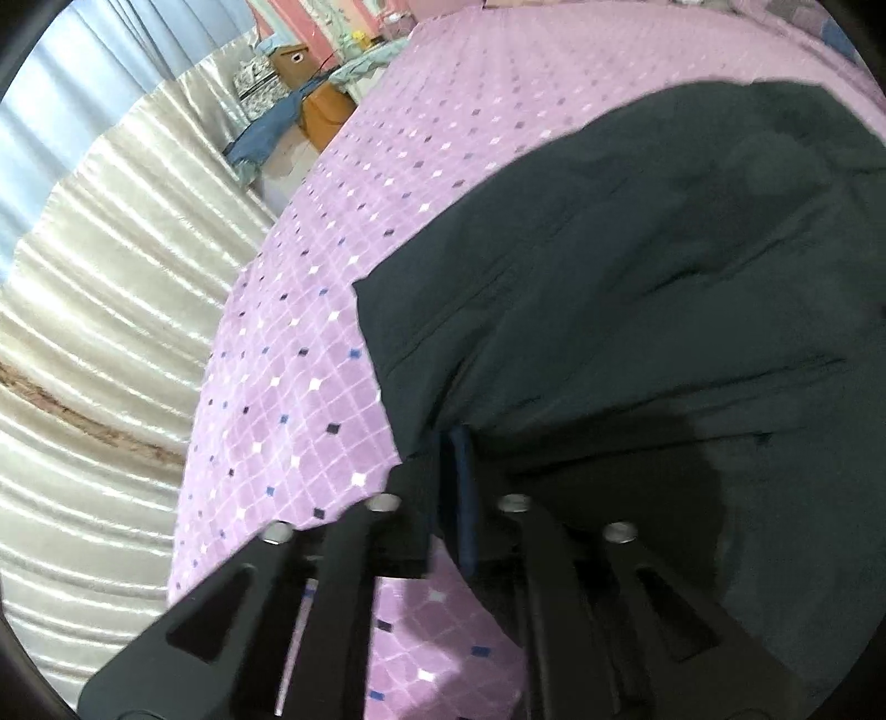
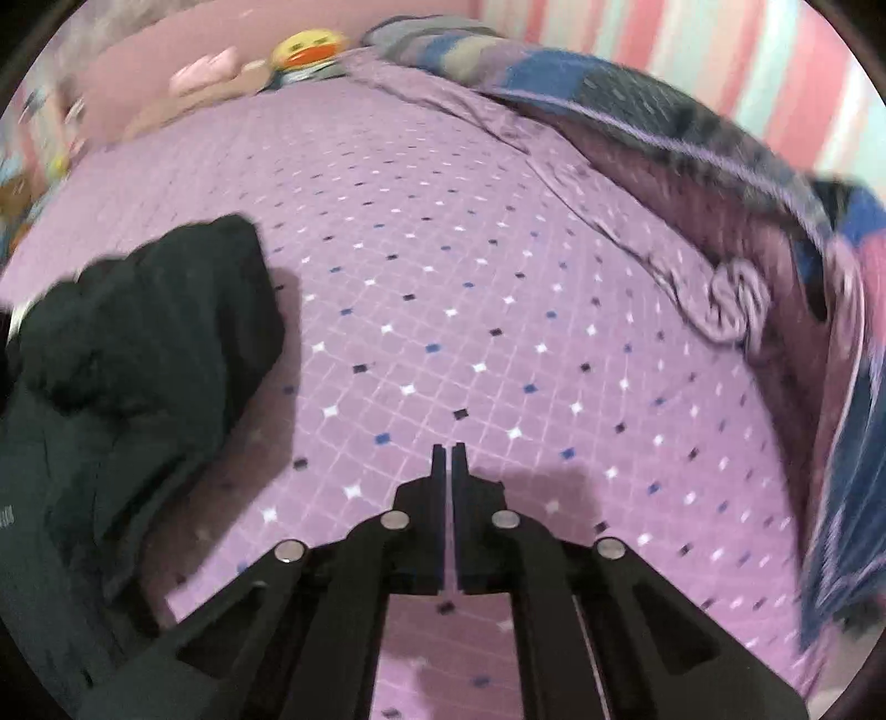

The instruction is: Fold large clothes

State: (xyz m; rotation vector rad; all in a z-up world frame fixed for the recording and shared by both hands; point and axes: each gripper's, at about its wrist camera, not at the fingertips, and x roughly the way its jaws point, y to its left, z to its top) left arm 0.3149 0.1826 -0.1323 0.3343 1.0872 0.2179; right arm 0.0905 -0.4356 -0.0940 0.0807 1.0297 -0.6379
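A large dark garment (image 1: 637, 310) lies spread on the purple diamond-patterned bed sheet (image 1: 332, 310). In the left wrist view my left gripper (image 1: 437, 482) is at the garment's near corner, with the dark hem pinched between its fingers beside the blue pad (image 1: 459, 498). In the right wrist view my right gripper (image 2: 448, 451) is shut with nothing between its fingers, above bare sheet (image 2: 498, 310). A bunched part of the dark garment (image 2: 138, 354) lies well to its left, apart from it.
A rumpled blue, grey and pink blanket (image 2: 720, 166) runs along the bed's right side. A yellow plush toy (image 2: 307, 47) sits at the head. Beyond the bed's left edge hang silvery curtains (image 1: 99, 310), with cardboard boxes (image 1: 293, 66) on the floor.
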